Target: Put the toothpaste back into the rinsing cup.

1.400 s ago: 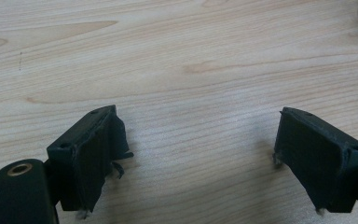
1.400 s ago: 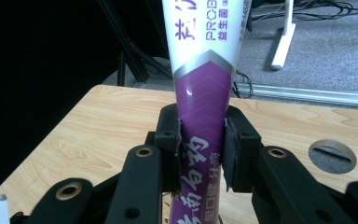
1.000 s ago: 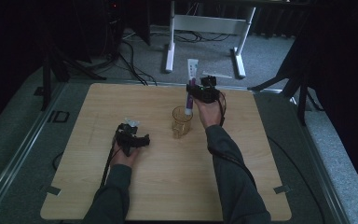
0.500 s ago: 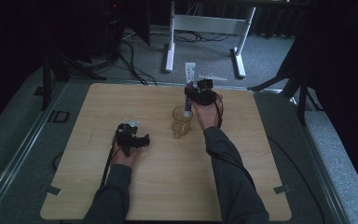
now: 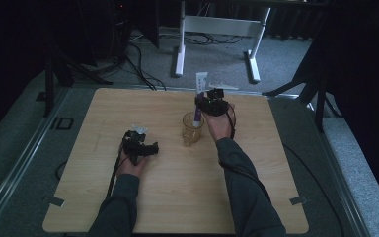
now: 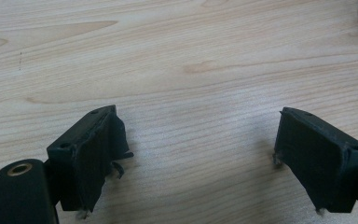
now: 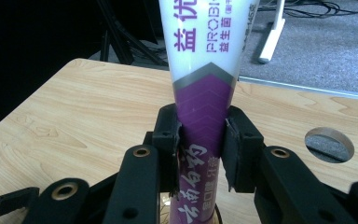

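With the right gripper (image 7: 200, 140) clamped on the tube (image 7: 205, 88) upright over the cup (image 5: 192, 129) at table centre, it should lower straight – no tilt – while the left gripper (image 6: 200, 154), at the cup's 8 o'clock, rests open and empty.

tube (image 7: 206, 84) top cut off by the frame edge, its lower end hidden behind right gripper (image 7: 201, 135)
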`<state>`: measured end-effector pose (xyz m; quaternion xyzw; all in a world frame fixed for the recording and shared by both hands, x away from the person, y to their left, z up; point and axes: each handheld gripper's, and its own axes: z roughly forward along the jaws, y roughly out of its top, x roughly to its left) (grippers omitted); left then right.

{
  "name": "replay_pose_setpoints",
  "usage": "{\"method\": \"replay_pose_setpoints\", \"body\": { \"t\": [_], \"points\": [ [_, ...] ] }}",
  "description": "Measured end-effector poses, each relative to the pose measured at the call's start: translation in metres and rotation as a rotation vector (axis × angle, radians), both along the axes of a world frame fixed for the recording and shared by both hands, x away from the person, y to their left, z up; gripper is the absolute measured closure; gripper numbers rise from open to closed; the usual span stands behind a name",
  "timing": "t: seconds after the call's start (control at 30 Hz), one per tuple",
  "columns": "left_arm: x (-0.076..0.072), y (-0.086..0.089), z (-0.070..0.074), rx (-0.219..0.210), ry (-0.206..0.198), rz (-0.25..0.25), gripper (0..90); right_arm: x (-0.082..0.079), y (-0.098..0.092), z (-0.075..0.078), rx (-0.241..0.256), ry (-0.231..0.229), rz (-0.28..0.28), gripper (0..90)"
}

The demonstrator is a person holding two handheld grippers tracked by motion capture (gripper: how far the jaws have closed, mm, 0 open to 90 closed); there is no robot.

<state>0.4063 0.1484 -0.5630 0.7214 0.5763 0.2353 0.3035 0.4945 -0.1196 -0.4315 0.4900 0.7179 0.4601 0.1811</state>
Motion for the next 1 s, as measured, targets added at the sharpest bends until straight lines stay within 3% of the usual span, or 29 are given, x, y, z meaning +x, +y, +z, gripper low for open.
{"method": "replay_pose_setpoints", "body": {
  "t": [0.3,1.0],
  "points": [
    [0.0,0.0,0.0,-0.001,-0.001,0.001,13.8,-0.008,0.005,-0.002,-0.022,-0.013,0.034,69.6],
    [0.0,0.0,0.0,0.001,0.0,0.0,13.8,-0.021,0.0,-0.02,-0.034,0.009,0.05,69.4]
  ]
}}
